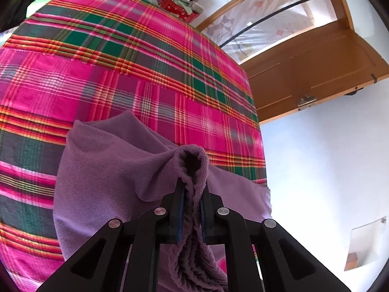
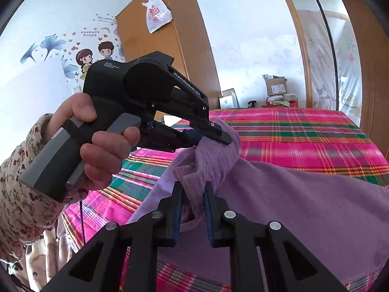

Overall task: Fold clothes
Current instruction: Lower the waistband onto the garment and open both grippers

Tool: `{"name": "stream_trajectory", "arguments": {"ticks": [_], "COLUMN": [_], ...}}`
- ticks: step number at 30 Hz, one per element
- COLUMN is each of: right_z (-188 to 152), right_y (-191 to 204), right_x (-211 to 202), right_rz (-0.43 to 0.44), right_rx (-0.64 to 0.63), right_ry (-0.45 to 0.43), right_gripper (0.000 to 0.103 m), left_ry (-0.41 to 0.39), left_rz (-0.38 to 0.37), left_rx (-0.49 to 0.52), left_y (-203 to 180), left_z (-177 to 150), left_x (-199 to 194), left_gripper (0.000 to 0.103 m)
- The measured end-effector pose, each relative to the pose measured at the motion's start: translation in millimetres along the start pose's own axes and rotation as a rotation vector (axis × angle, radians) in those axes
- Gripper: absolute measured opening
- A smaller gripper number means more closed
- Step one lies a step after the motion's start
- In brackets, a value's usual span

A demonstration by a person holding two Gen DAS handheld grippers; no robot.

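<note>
Left wrist view: a soft purple fleece garment (image 1: 109, 170) is lifted off a bed covered with a pink, green and orange plaid blanket (image 1: 121, 60), its far part draped down onto the blanket. The left gripper (image 1: 192, 185) has its jaws pinched narrow on a bunched fold of the fleece, which bulges above the blue pads (image 1: 181, 209) and hangs in ridges below them. In the right wrist view the right gripper (image 2: 193, 189) clamps another gathered edge of the same garment, close beside the left gripper's tips. A hand (image 2: 97, 146) in a floral sleeve (image 2: 22, 182) grips the left tool's grey handle. Behind stand a wooden wardrobe (image 2: 170, 48) and cardboard boxes (image 2: 276, 86).
</note>
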State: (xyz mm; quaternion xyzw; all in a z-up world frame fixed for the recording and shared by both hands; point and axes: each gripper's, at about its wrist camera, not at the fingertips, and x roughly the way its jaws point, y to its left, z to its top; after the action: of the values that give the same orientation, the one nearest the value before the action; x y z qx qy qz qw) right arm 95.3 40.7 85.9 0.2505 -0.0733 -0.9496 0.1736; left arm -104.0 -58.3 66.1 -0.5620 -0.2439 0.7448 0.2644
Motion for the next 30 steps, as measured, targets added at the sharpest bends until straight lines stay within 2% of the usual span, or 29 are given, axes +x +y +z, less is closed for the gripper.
{"name": "stream_trajectory", "arguments": {"ticks": [6, 8, 14, 16, 19, 23, 28, 30], "right_z": [-12, -15, -23, -26, -30, -31, -35, -35], "right_y": [-13, -16, -22, -26, -29, -37, -49, -52], "right_x": [5, 6, 7, 7, 8, 11, 14, 14], "right_rz": [-0.024, -0.029, -0.031, -0.032, -0.032, -0.031, -0.024, -0.019], "right_rx": [0.041, 0.049, 0.066, 0.075, 0.092, 0.104, 0.15, 0.16], "right_ry": [0.039, 0.046, 0.062, 0.072, 0.087, 0.113, 0.158, 0.159], "right_gripper": [0.018, 0.018, 0.018, 0.019, 0.019, 0.02, 0.027, 0.034], "left_ry": [0.031, 0.045, 0.065, 0.074, 0.088, 0.07, 0.001, -0.034], "left_rz": [0.031, 0.035, 0.047, 0.043, 0.03, 0.008, -0.016, -0.026], "left_rx": [0.004, -0.001, 0.004, -0.004, -0.008, -0.012, -0.033, -0.044], "left_y": [-4, -3, -3, -3, -3, 0, 8, 14], "left_z": [-2, -3, -3, -3, -4, -8, -15, -19], "left_x": [16, 21, 31, 34, 37, 32, 11, -2], "left_gripper": [0.011, 0.016, 0.016, 0.02, 0.021, 0.023, 0.026, 0.026]}}
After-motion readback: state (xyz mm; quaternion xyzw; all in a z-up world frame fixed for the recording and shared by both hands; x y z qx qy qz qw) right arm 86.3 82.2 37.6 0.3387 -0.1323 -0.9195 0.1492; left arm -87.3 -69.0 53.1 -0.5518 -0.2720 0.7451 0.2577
